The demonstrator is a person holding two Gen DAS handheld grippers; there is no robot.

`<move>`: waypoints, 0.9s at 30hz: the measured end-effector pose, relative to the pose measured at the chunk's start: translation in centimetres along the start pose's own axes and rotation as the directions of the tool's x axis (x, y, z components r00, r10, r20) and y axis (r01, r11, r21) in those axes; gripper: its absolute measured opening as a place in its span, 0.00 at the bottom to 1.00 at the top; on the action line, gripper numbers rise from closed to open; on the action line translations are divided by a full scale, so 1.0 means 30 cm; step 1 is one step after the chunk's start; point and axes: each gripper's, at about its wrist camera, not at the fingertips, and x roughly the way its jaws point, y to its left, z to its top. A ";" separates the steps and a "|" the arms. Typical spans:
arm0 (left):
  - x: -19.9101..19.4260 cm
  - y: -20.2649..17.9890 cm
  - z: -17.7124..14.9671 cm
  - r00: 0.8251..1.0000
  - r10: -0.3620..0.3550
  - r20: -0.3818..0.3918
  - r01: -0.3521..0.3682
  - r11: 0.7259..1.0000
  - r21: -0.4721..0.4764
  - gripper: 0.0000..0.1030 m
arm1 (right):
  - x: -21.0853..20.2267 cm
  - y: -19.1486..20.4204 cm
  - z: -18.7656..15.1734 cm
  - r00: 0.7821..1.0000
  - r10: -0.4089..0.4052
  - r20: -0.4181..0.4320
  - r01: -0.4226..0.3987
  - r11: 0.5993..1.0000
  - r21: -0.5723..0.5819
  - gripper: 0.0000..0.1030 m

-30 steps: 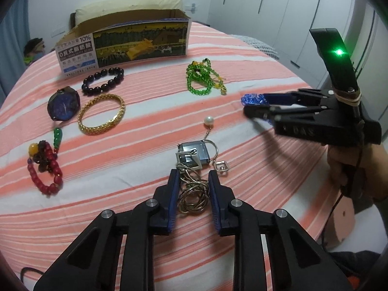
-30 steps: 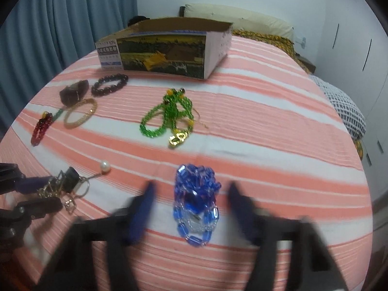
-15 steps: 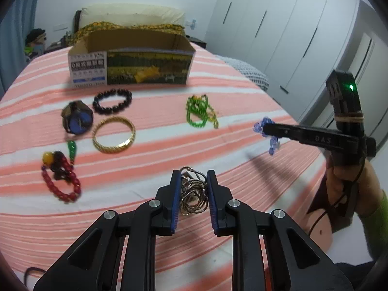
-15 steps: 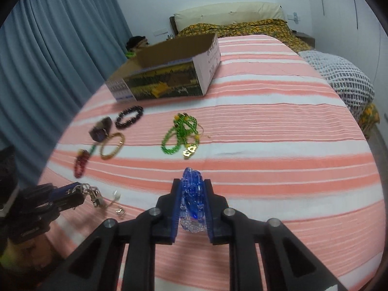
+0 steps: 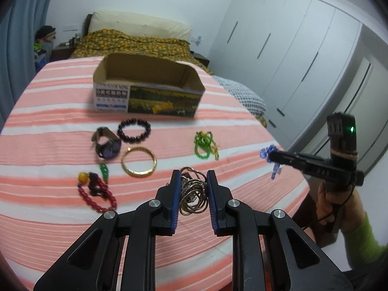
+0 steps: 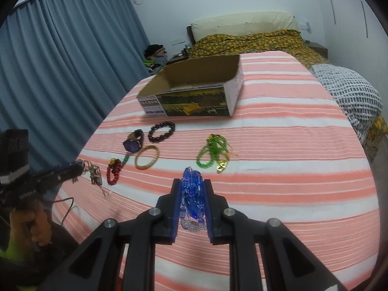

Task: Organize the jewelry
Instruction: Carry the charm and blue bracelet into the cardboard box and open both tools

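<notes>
My left gripper point(image 5: 193, 181) is shut on a coiled metal chain necklace point(image 5: 194, 195), held above the striped cloth; its pendant point(image 6: 95, 175) dangles below the jaws in the right wrist view. My right gripper point(image 6: 192, 189) is shut on a blue bead bracelet point(image 6: 192, 200), also lifted off the cloth, and it shows at the right of the left wrist view with the blue beads point(image 5: 268, 152) hanging from it. An open cardboard box point(image 5: 145, 92) stands at the far side of the cloth, its inside bare where visible.
On the cloth lie a black bead bracelet point(image 5: 134, 131), a watch point(image 5: 106, 143), a gold bangle point(image 5: 138, 161), a red bead bracelet point(image 5: 95, 192), a green pendant point(image 5: 104, 171) and green beads point(image 5: 205, 144). A bed with a patterned cover point(image 5: 135, 46) lies behind, wardrobes at the right, blue curtains point(image 6: 60, 72) at the left.
Both grippers closed on their pieces and lifted them off the cloth: the chain with the left, the blue bracelet with the right. Both views rose and tilted up toward the box.
</notes>
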 end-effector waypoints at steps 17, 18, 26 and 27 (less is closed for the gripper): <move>-0.084 0.159 0.268 0.995 0.081 0.053 -0.080 0.997 -0.010 0.19 | 0.024 0.116 0.190 0.999 0.043 -0.029 -0.046 0.992 -0.118 0.17; -0.088 0.171 0.293 0.994 0.085 0.061 -0.085 0.996 -0.010 0.19 | 0.028 0.124 0.206 0.999 0.043 -0.029 -0.046 0.991 -0.127 0.17; -0.064 0.239 0.464 0.991 0.102 0.083 -0.101 0.995 -0.019 0.19 | 0.074 0.179 0.389 0.999 0.041 0.001 -0.040 0.981 -0.189 0.17; -0.055 0.244 0.485 0.991 0.108 0.084 -0.107 0.994 -0.015 0.19 | 0.084 0.183 0.414 0.999 0.039 0.005 -0.038 0.981 -0.192 0.17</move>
